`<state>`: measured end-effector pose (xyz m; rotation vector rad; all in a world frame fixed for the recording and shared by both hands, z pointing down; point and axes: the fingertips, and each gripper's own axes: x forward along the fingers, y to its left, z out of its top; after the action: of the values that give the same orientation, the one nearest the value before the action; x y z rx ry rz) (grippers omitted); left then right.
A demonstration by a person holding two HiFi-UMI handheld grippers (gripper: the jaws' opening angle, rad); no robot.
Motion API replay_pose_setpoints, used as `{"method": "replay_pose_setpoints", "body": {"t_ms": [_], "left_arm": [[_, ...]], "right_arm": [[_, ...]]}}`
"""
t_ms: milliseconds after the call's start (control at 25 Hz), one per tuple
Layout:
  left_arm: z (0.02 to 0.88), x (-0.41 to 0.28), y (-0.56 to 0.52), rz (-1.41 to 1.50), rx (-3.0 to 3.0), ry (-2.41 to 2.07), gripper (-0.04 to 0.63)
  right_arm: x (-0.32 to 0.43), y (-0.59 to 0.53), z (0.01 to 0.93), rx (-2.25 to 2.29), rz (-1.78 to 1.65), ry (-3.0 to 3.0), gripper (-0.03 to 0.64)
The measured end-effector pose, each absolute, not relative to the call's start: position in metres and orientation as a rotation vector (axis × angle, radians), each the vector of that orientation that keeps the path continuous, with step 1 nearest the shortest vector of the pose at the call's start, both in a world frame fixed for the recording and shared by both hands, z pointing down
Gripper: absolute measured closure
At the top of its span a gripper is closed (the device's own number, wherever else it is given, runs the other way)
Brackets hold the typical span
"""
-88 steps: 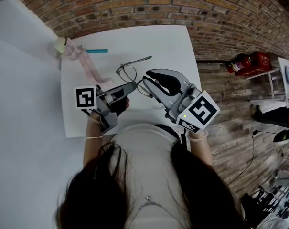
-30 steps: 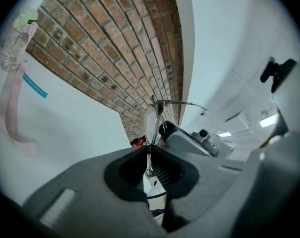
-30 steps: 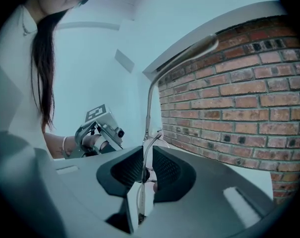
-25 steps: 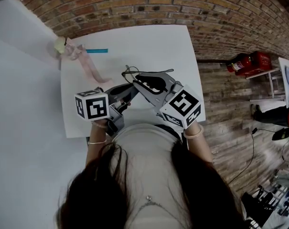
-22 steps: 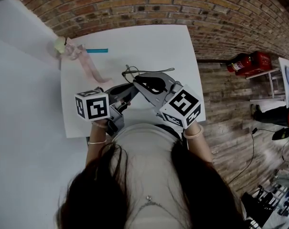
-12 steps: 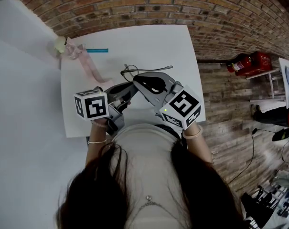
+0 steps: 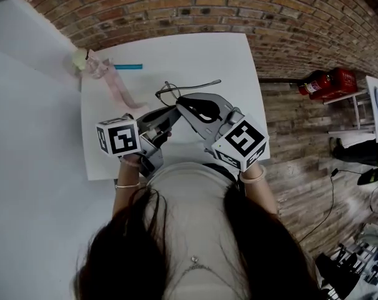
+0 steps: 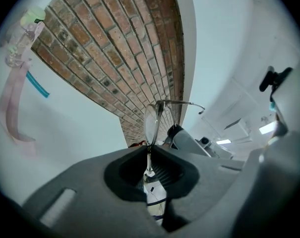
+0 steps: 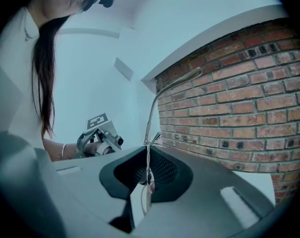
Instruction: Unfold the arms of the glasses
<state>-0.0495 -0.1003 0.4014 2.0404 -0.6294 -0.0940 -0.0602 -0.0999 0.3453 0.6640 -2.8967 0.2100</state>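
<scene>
The thin metal-framed glasses (image 7: 169, 93) hang above the white table (image 7: 226, 55), held between both grippers. One arm (image 7: 201, 84) sticks out to the right. My left gripper (image 7: 170, 111) is shut on the frame; in the left gripper view a lens (image 8: 150, 123) rises straight out of the shut jaws of the left gripper (image 8: 148, 151), with an arm (image 8: 184, 102) running off to the right. My right gripper (image 7: 179, 102) is shut on the glasses too. In the right gripper view a curved arm (image 9: 159, 100) climbs from the right gripper (image 9: 148, 155).
A pink ribbon strip (image 7: 119, 89), a teal pen (image 7: 127, 67) and a small clear bottle (image 7: 84, 60) lie at the table's far left. A brick wall (image 7: 195, 5) backs the table. A red fire extinguisher (image 7: 321, 82) lies on the wooden floor to the right.
The right gripper came in from the right and shut on the glasses. Over the last second the free arm swung slightly toward the far side; the left gripper kept its hold.
</scene>
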Motion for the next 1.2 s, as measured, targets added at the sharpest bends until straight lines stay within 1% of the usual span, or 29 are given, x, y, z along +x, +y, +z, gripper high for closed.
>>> {"method": "replay_pose_setpoints", "body": {"t_ms": [1200], "left_arm": [[0.397, -0.059, -0.105, -0.216, 1.947, -0.626, 0.574]], "right_arm": [[-0.046, -0.107, 0.32, 0.759, 0.179, -2.979, 0.597]]}}
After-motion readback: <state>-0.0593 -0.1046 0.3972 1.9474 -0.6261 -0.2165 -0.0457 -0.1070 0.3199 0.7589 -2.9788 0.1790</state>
